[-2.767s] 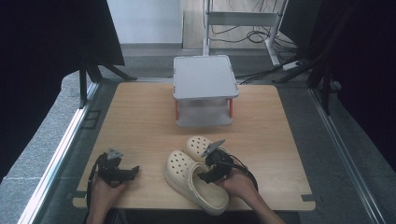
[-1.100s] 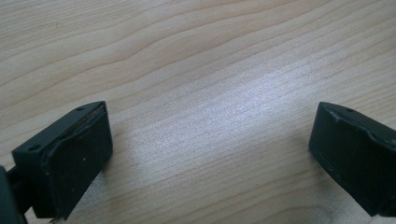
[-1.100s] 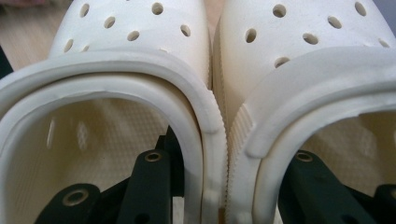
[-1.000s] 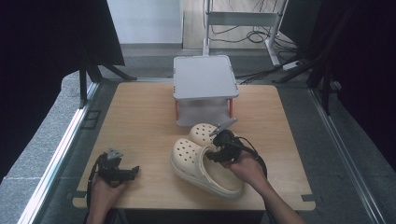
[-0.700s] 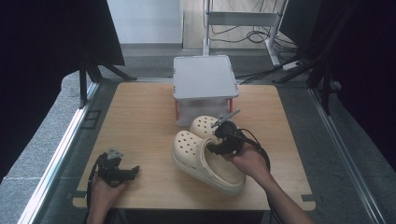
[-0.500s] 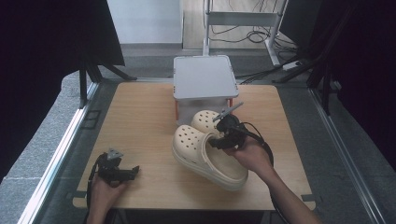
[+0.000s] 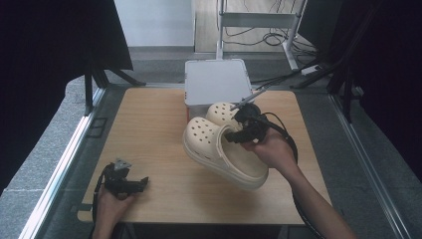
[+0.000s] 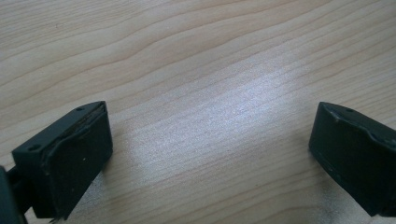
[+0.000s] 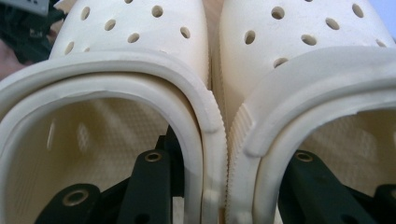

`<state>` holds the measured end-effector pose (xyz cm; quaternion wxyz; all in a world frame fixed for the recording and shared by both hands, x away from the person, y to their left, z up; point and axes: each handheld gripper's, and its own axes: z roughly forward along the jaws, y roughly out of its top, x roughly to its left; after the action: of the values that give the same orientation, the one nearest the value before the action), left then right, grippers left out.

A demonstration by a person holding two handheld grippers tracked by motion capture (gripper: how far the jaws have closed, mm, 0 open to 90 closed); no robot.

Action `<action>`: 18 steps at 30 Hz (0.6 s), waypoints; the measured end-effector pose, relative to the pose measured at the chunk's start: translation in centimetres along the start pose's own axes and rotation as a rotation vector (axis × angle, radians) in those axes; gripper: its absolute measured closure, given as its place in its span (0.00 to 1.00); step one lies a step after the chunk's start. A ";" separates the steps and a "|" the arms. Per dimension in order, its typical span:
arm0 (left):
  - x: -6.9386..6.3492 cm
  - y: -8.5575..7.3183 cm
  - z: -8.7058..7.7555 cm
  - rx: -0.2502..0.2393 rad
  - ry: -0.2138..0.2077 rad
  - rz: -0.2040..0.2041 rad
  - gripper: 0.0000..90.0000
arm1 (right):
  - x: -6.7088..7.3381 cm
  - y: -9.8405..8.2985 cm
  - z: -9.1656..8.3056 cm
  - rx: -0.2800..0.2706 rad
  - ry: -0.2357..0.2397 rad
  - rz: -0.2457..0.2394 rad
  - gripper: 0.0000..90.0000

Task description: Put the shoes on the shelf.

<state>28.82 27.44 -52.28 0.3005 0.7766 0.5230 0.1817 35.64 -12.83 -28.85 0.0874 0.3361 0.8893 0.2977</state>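
Observation:
Two cream perforated clogs are held side by side above the wooden table (image 7: 149, 129). In the high view the nearer clog (image 7: 224, 157) hangs tilted and the farther clog (image 7: 221, 112) sits just in front of the white box. My right gripper (image 7: 240, 133) is shut on their two touching inner walls. In the right gripper view one black finger (image 9: 149, 186) sits inside the left clog (image 9: 130, 28) and the other inside the right clog (image 9: 303, 42). My left gripper (image 7: 142, 183) rests near the table's front left, its jaws open over bare wood (image 8: 210, 93).
A white box on a stand with orange legs (image 7: 216, 79) is at the table's far middle, right behind the clogs. Metal rails run along both table sides. Dark curtains hang left and right, and cables lie on the floor beyond.
My right gripper has lifted the pair of clogs off the table and carried them away from the front edge, toward the white box. The left gripper has stayed put.

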 end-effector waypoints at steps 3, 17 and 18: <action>0.0 0.0 0.0 0.001 -0.002 0.000 0.00 | -0.2 0.8 -0.5 -0.005 -0.009 0.007 0.73; 0.0 0.0 -0.1 0.007 -0.007 0.000 0.00 | -1.7 5.7 0.2 -0.006 -0.117 0.070 0.73; 0.0 0.0 -0.1 0.007 -0.006 0.001 0.00 | -1.8 5.9 0.3 -0.005 -0.125 0.073 0.73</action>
<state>28.82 27.48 -52.22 0.2992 0.7784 0.5225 0.1778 40.35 -10.32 -25.70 0.1327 0.3861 0.8685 0.2811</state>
